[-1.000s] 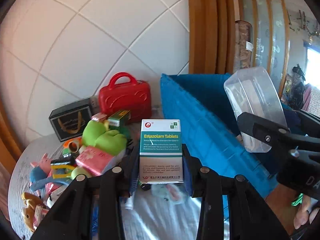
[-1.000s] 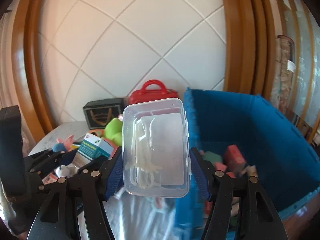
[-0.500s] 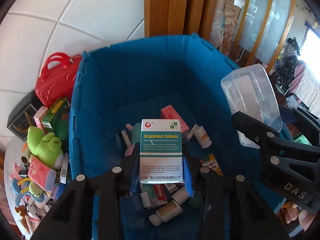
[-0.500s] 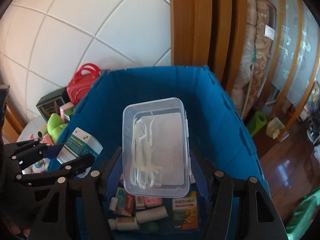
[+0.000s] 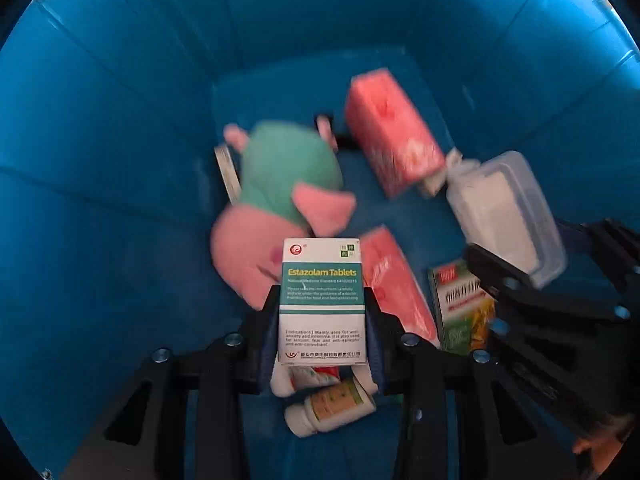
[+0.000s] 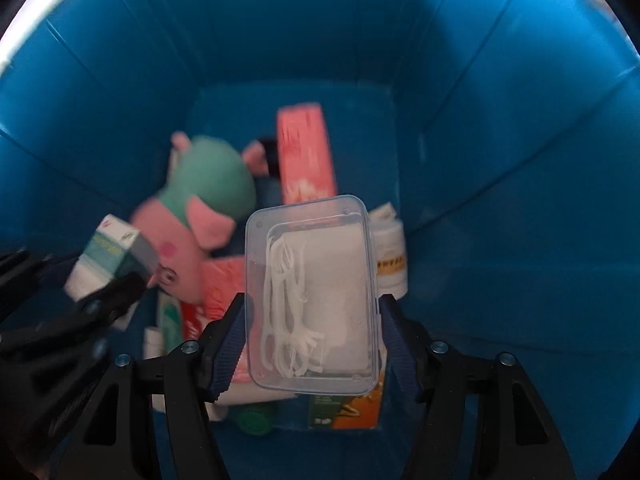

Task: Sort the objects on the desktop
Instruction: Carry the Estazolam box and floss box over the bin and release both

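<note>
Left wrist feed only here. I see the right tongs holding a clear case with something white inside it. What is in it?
Observer: Floss picks, bunched along the left side of the clear plastic case.
Operator: Is the grip secure?
Observer: The right tongs are shut on it, with the blue pads pressed on both long sides.
Operator: What lies beyond it?
Observer: An orange-and-green box low in the blue bin, and a green cap beside that box.

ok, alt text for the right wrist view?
The right gripper holds a clear plastic case of white floss picks inside a blue bin, above a pink plush pig, red cartons and bottles. At left, the left gripper holds a tablet box.
</note>
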`<action>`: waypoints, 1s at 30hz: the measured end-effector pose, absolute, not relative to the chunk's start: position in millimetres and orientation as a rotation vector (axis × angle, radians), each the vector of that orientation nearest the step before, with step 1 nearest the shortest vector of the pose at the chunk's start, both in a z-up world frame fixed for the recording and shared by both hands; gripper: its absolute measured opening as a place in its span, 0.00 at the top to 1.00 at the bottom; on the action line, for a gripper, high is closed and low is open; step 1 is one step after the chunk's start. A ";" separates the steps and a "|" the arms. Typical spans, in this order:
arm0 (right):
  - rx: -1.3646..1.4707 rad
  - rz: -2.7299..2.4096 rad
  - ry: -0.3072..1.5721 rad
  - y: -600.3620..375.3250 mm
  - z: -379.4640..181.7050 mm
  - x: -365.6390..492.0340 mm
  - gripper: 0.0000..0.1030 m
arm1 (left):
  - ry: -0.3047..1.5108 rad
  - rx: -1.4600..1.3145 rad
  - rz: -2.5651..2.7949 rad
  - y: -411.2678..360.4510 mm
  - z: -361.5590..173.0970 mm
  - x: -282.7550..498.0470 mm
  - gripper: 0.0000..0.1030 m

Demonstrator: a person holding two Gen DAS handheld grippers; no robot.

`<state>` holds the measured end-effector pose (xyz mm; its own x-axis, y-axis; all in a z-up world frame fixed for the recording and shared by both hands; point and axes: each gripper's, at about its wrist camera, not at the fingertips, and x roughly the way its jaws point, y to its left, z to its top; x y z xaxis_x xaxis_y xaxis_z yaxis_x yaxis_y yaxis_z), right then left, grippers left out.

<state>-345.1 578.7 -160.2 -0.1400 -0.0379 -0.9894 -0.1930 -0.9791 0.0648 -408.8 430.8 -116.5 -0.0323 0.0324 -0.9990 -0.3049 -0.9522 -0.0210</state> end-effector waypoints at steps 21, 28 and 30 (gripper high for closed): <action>-2.258 2.137 0.013 581.2 -216.0 -325.0 0.12 | 0.543 -2.185 2.054 445.8 -161.1 -406.2 0.38; -2.303 2.103 -0.021 579.0 -221.2 -325.9 0.01 | 0.561 -2.180 2.081 441.7 -159.8 -409.4 0.38; -2.306 2.108 -0.023 573.5 -222.4 -338.0 0.01 | 0.547 -2.175 2.093 439.1 -155.0 -409.1 0.38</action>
<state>-338.0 573.5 -222.4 0.0897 0.0227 -0.9957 -0.0005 -0.9997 -0.0228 -409.1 439.1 -155.0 0.0066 -0.2022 -0.9793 -0.3030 -0.9337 0.1907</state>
